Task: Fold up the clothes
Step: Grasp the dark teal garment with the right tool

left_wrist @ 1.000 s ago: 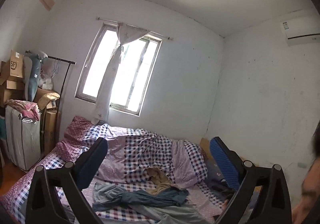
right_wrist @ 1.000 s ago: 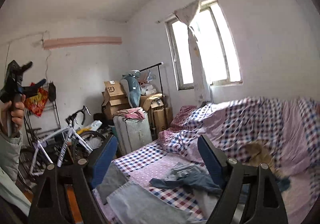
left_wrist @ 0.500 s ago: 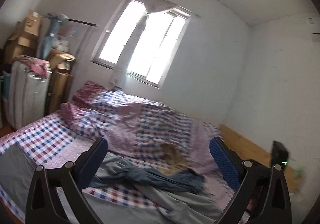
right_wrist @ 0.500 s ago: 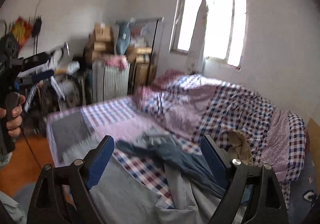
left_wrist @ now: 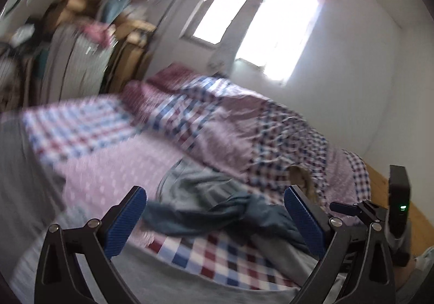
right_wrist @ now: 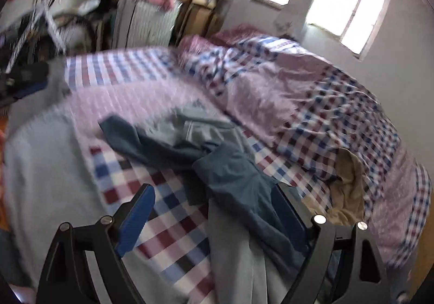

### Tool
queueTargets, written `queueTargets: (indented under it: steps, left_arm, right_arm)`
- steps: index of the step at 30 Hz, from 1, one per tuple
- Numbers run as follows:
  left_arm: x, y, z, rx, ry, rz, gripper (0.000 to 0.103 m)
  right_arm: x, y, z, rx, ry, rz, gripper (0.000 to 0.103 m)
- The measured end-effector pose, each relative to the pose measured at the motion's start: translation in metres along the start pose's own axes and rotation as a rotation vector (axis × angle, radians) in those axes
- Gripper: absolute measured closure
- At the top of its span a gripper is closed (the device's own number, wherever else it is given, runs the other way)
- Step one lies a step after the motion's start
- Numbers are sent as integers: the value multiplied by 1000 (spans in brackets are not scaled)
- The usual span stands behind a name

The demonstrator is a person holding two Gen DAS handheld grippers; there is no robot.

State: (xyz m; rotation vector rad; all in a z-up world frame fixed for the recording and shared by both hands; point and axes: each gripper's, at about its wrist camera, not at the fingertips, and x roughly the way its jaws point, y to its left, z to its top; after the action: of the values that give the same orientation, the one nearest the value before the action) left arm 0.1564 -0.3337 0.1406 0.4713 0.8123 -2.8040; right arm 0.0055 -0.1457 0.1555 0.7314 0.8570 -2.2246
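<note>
A dark teal garment lies crumpled on the checked bed, over a grey-green garment and beside a light grey one. A tan garment lies at the quilt's edge. In the left wrist view the teal garment and the grey-green one lie ahead of my left gripper. That gripper is open and empty above the bed. My right gripper is open and empty, just above the teal garment. Both views are motion-blurred.
A bunched pink and checked quilt covers the far side of the bed. Boxes, a striped wardrobe and a bicycle stand at the left. A window is behind. The other gripper's handle shows at the right.
Both grippers have tilted down and moved closer to the bed, so the clothes now fill more of each view. Both stayed open.
</note>
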Motion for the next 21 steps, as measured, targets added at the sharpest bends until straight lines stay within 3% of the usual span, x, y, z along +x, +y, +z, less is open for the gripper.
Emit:
queueTargets:
  steps: [4,9,12,13,14,15,17,21]
  left_arm:
    - [39,12,-11,-28,58,22,0]
    - [48,8,-12,-46,89,13,0]
    - [59,18,-16,-107,100,25,0]
    - [60,20,-15,-126,104,21,0]
    - [51,19,-11,-138,101,26,0]
    - [48,19,-10,-138,93,36,0]
    - [50,21,-10,-144,87,54,0]
    - [55,27,-13,-189,90,59,0]
  right_arm:
    - [69,2,2,-81,69,-13,15]
    - [135,13,5,-154,135,-33,35]
    - [159,19,6,-193,161,-69,39]
    - [165,19,7,-202,168,-89,44]
    - [170,17,8,-199,169,-114,66]
    - [170,11,10,-178,162,-128,80]
    - [162,-14,17,-70,122,-90,86]
    - [134,-91,33,148,48,-101,88]
